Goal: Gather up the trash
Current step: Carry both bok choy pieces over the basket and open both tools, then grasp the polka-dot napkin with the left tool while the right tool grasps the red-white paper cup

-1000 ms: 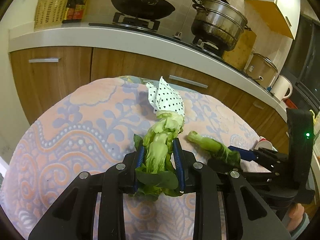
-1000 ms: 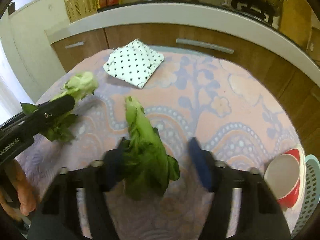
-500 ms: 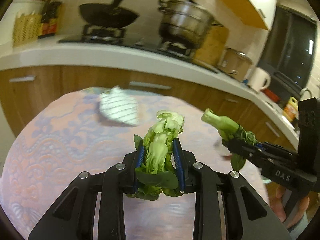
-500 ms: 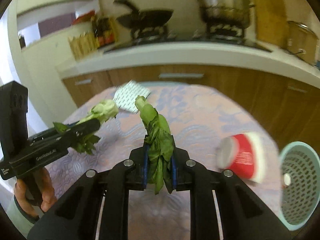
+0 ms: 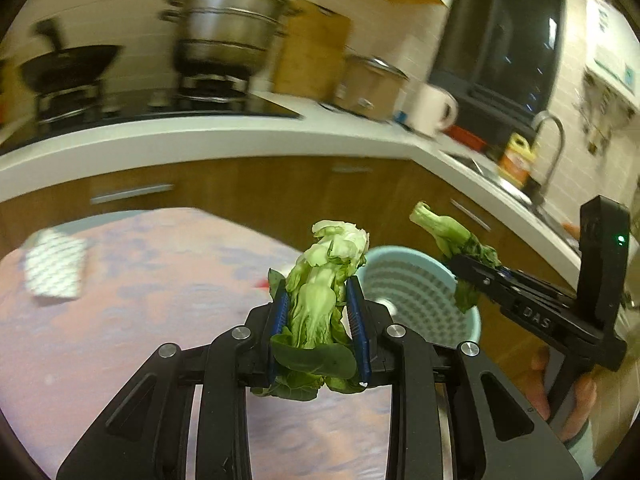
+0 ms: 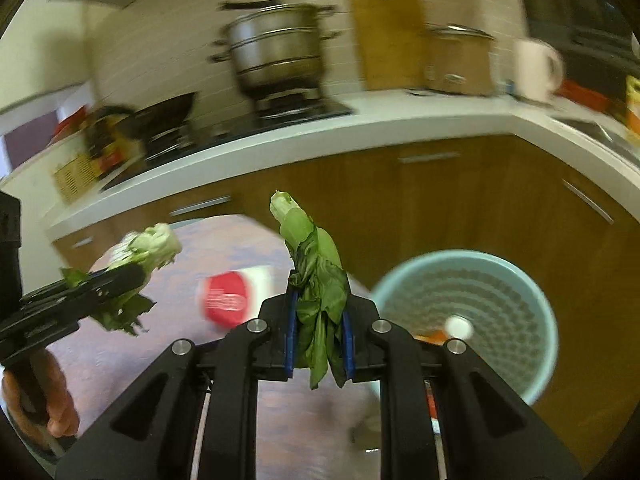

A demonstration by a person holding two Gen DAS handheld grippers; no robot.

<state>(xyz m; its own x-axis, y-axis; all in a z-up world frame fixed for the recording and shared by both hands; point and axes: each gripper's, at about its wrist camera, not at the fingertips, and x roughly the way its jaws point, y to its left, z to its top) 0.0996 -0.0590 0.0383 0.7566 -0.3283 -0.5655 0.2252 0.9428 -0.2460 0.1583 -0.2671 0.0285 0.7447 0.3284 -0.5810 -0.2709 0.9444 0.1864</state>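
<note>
A: Left tongs are clamped on a pale cabbage scrap, right tongs squeezed shut on a dark leafy stalk. Both scraps are up in the air, off the table.

B: So which step, d'you reckon?

A: Carrying, I'd say. Pickup's done, drop isn't. The blue bin sits just past the table edge, low, w/ its mouth facing up at them.

B: Next move?

A: Prob. bring each scrap over the bin's mouth, then let go, one at a time so the tongs don't knock together. They're near each other already.

B: Anything in the way?

A: A red cup lies on its side on the table btwn the two tongs in the right view; a spotted cloth is well off to the far left. Cabinets stand close behind the bin, so room is tight there; above the bin looks open.
</note>
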